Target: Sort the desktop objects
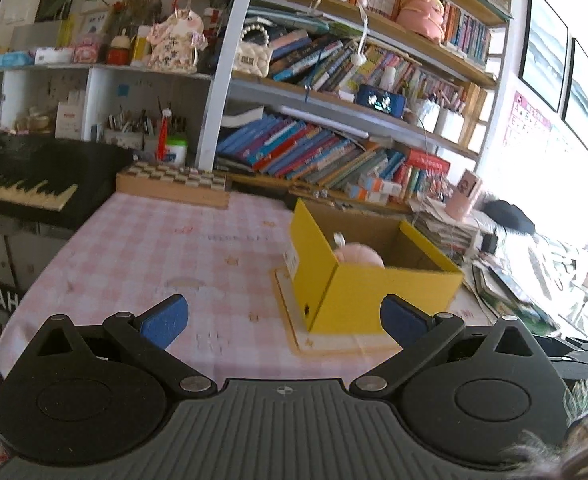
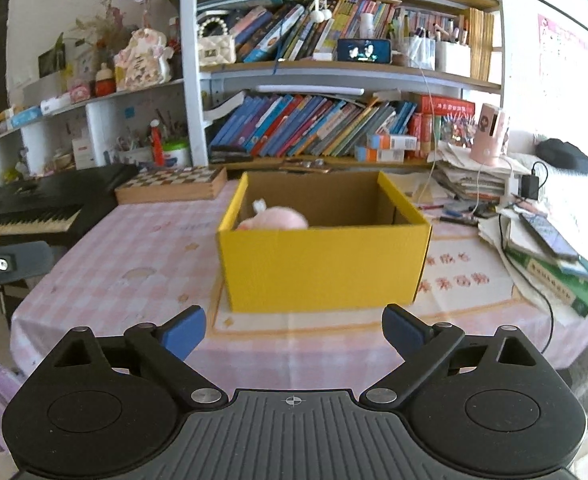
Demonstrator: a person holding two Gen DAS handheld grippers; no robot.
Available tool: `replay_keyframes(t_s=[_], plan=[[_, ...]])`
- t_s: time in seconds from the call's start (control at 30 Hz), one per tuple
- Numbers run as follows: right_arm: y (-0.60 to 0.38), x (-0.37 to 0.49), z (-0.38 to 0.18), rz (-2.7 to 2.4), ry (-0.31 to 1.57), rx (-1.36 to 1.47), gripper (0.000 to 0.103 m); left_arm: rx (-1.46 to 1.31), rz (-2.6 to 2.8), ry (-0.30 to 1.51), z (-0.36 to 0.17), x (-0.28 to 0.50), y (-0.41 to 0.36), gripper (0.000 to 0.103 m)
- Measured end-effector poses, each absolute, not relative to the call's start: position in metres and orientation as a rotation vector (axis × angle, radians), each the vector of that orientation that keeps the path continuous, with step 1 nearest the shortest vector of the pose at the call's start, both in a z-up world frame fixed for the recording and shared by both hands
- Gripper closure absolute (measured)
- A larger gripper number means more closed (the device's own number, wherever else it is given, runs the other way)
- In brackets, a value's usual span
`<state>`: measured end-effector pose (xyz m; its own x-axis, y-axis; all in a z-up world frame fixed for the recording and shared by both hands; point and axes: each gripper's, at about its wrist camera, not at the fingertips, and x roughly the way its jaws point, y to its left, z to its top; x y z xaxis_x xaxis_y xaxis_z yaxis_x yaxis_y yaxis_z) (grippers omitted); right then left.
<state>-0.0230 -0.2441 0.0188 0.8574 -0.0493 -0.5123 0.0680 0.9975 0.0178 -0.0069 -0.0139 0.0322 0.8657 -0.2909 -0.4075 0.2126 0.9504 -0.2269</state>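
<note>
Pink plush toy [image 2: 276,218] is sitting inside the yellow box [image 2: 321,268], at its left end, mostly hidden below the rim. Judging by the fuzzy rounded surface, it is likely soft and light — should be squashing under a pinch and not slipping, nothing fragile about it. Best grip is looking like the rounded top of the body, reached from above through the open top. A small pale piece is sticking up at its back, in the left wrist view looking like a ring or loop [image 1: 338,239] — cannot tell for sure, too thin to be relying on.

Box is standing open with brown cardboard inside, probably light and stiff enough, resting on a pale mat [image 2: 453,276] over the pink checked tablecloth [image 2: 134,248]. No loose objects are showing on the cloth near it.

Left gripper [image 1: 284,320] is hovering near the box corner, jaws spread wide, holding nothing. Right gripper [image 2: 294,330] is facing the box's long side, also spread and holding nothing.

Wooden chessboard [image 2: 172,184] is lying behind the box, keyboard [image 2: 26,220] off to the left, stacked books and papers [image 2: 549,248] crowding the right.
</note>
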Motion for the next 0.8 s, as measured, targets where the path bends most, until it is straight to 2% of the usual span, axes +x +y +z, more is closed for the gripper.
replay_keyframes(t_s=[0.23,0.8], plan=[[-0.227,-0.043,0.012,-0.057,0.578,0.032,0.006,-0.192,-0.258,0.538,0.017,-0.033,-0.004,0.000],[-0.214,-0.059,0.008,-0.089,0.607,0.056,0.006,-0.159,-0.266,0.592,0.009,-0.053,0.009,0.000]])
